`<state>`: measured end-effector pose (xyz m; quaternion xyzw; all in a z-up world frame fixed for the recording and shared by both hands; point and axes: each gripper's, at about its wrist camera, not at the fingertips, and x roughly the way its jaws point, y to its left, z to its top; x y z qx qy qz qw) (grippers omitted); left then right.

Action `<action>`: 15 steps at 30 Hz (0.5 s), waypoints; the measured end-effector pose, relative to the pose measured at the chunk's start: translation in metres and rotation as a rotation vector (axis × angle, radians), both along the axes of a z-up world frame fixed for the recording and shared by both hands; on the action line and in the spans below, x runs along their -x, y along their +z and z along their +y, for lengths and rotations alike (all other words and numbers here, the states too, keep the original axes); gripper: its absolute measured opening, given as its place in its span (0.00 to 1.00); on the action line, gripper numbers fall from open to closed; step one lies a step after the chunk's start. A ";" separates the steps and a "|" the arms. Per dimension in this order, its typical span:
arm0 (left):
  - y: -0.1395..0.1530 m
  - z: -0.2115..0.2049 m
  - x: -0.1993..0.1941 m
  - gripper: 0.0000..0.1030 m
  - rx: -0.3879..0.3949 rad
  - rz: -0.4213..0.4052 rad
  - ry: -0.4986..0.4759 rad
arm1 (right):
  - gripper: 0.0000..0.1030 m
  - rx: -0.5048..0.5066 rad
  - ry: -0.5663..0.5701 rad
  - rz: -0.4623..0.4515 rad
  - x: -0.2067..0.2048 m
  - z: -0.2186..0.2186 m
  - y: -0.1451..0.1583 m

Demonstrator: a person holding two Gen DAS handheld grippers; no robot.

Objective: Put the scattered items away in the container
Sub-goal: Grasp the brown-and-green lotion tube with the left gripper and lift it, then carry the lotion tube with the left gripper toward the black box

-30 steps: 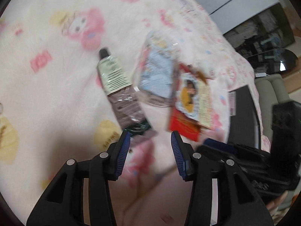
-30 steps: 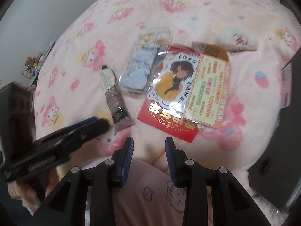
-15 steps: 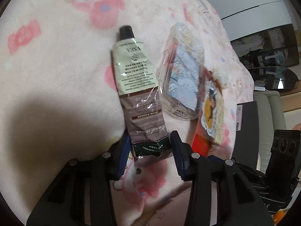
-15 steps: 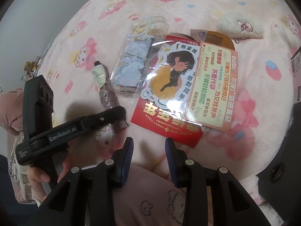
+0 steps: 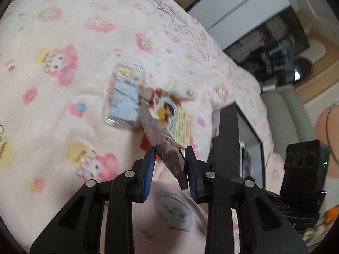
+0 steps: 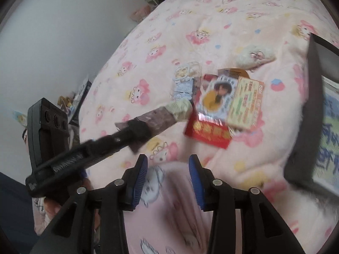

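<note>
The left gripper, jaws closing, pinched the hand cream tube clear of the bed; the right gripper stood spread, opening, empty.

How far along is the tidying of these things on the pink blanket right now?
Nothing can be confirmed as put away; the black container's inside is barely visible. In hand: the left tongs are closing on the hand cream tube, lifted off the blanket. The right tongs are empty and opening. Left on the blanket: the clear phone case, the red packet with cards and the small plush.
</note>
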<state>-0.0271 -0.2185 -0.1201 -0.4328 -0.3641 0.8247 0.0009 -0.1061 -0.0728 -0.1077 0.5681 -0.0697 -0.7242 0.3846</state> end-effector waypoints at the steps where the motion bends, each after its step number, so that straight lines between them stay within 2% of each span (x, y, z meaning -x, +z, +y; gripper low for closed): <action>1: 0.001 0.007 -0.001 0.27 0.002 0.001 -0.010 | 0.35 -0.011 -0.020 -0.002 -0.004 0.009 -0.001; 9: 0.023 0.064 -0.013 0.27 -0.056 0.033 -0.071 | 0.35 0.019 -0.116 -0.033 -0.027 0.074 -0.004; 11: 0.023 0.084 -0.013 0.22 -0.066 0.020 -0.106 | 0.36 0.032 -0.131 -0.040 -0.032 0.089 -0.004; 15: 0.018 0.131 -0.004 0.20 -0.018 -0.022 -0.193 | 0.36 0.024 -0.155 -0.054 -0.043 0.116 -0.013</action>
